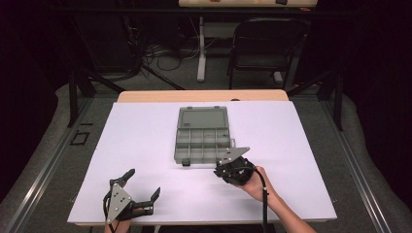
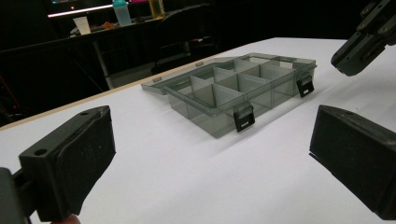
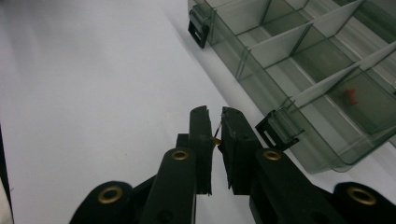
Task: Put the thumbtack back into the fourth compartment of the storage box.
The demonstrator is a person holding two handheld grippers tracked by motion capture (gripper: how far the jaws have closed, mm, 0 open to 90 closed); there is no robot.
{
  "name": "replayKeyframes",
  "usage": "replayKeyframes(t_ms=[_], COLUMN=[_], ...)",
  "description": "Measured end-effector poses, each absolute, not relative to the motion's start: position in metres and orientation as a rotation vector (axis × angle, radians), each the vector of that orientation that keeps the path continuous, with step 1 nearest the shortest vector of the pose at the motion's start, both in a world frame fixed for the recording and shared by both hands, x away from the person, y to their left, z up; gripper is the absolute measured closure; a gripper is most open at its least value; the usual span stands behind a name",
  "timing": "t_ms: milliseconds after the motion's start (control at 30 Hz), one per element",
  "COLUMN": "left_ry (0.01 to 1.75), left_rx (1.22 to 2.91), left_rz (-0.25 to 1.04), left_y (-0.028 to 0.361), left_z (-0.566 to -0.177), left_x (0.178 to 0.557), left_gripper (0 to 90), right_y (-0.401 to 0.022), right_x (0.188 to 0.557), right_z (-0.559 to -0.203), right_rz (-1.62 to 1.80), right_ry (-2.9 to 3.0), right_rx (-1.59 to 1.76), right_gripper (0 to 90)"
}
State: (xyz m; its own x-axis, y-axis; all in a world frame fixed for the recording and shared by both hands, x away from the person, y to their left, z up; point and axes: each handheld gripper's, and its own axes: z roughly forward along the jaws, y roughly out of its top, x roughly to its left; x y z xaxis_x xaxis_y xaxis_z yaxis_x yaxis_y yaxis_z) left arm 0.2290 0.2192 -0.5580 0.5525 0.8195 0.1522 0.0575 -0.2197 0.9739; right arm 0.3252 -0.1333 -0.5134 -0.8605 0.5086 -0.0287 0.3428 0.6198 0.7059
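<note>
Almost shut right gripper (image 3: 214,122) jaws, tiny yellow piece (image 3: 217,139) between.

A dark folding chair (image 1: 266,46) stands beyond the table's far edge, cables (image 1: 163,54) tangled on the floor to its left.

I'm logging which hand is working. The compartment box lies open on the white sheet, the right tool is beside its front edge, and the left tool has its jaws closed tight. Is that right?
Not quite: the left tool has its jaws spread wide apart with nothing between them, as the left gripper view shows. The rest holds: the compartment box lies open on the white sheet, with the right tool beside its front edge.
</note>
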Motion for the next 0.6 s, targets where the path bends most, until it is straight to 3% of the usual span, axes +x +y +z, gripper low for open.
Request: replayKeyframes(t_ms=[600], left_ry=[0.747], left_rx=[1.658], left_rz=[0.843], left_y=[0.219], left_z=[-0.558], left_x=[0.228], left_gripper=[0.1], right_y=[-0.145], right_x=[0.334], right_z=[-0.499], right_rz=[1.080], right_ry=[2.544], right_rx=[0.731], right_gripper=[83.1])
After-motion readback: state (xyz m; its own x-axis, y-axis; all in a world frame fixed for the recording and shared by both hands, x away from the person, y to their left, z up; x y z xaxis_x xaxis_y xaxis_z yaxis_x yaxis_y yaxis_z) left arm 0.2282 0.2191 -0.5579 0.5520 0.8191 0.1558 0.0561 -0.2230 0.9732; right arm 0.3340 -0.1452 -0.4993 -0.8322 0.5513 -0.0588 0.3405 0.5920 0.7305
